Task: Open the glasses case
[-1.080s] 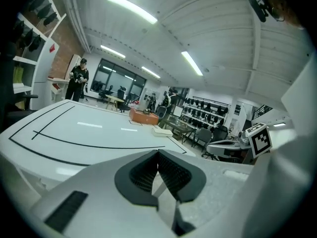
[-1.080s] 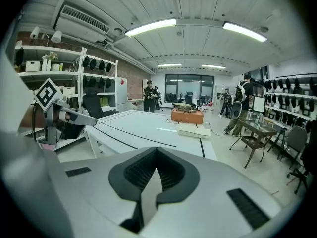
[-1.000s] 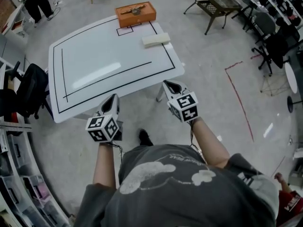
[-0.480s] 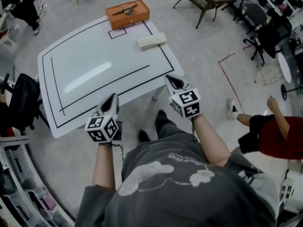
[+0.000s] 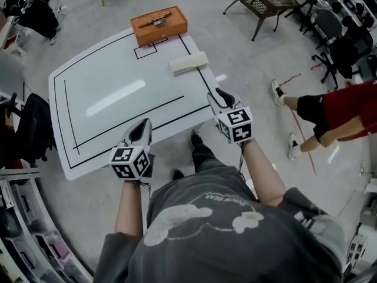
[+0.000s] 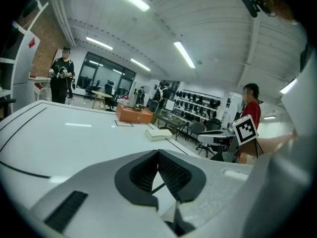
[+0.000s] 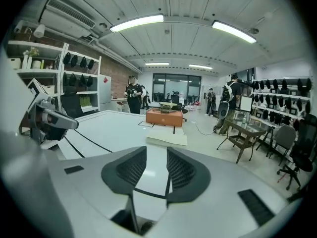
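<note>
I count one desk [image 5: 100,75], and on it one cream glasses case [image 5: 189,62] and one orange box [image 5: 159,25]. My claws number two, left claw [image 5: 144,124] and right claw [image 5: 221,94].

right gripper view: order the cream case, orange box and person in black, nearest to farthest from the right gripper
From the right gripper, jaws just opening, nothing between them:
1. cream glasses case, straight ahead on the table
2. orange box, behind it at the table's far edge
3. person in black, beyond the table, slightly left
</note>
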`<state>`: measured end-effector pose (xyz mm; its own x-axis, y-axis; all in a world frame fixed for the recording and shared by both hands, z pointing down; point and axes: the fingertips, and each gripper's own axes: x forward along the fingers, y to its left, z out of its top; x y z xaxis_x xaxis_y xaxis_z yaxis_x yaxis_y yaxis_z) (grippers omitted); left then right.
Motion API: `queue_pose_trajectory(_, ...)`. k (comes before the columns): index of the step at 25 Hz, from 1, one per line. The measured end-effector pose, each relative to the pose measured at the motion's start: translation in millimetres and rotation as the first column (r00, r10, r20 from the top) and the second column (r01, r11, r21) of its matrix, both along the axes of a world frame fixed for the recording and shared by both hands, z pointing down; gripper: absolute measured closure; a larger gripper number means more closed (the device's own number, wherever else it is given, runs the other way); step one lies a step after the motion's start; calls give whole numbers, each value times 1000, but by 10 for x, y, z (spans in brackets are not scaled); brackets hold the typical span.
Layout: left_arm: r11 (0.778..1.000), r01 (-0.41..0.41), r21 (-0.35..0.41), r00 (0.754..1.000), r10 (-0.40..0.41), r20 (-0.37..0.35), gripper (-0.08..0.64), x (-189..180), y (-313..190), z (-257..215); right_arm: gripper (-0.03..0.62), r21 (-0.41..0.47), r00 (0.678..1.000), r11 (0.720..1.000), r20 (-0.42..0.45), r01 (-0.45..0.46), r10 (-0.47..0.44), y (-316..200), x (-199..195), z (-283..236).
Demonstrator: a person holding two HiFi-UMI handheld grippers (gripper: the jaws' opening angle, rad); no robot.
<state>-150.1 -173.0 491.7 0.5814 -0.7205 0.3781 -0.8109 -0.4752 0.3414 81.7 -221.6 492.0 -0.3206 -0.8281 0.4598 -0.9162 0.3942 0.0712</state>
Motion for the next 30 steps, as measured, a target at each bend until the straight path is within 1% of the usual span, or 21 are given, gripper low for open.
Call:
queue_pose_trajectory(3,1000,7,-1,1000,-7,22,557,168,-219,-7,424,-27,999,999,10,46,-46,-209,53,50)
queue_pose_trajectory(4,1000,8,-2,1000,-8,30,557,227,-298,-1,400,-41,998,997,7,65,-65,-280,63,80)
queue_pose_trajectory(7,1000,13,-11,999,-12,48,557,403,-543,56,361,-73,993,991,-11,114,-115,-532,108,180)
queue_pose_trajectory(9,1000,17,-22,998,-16,52,557,510,-690,106,329,-80,990,987,-22,136,-138,-704,149,225)
queue_pose_trajectory(11,999,20,-32,998,-18,57,557,607,-823,150,313,-82,987,985,-32,152,-155,-872,196,252)
queue_pose_trajectory(15,998,23,-56,997,-19,74,557,765,-1064,242,301,-101,980,977,-43,190,-195,-1149,262,310)
queue_pose_trajectory(21,993,37,-113,989,-20,149,557,960,-1358,444,296,-134,962,957,-62,257,-267,-1427,295,439)
queue_pose_trajectory(25,990,41,-135,986,-18,165,557,1071,-1509,534,298,-162,946,937,-49,308,-320,-1535,247,541)
queue_pose_trajectory(30,984,63,-165,985,-34,169,557,1158,-1654,655,299,-175,934,923,-47,342,-355,-1674,244,627)
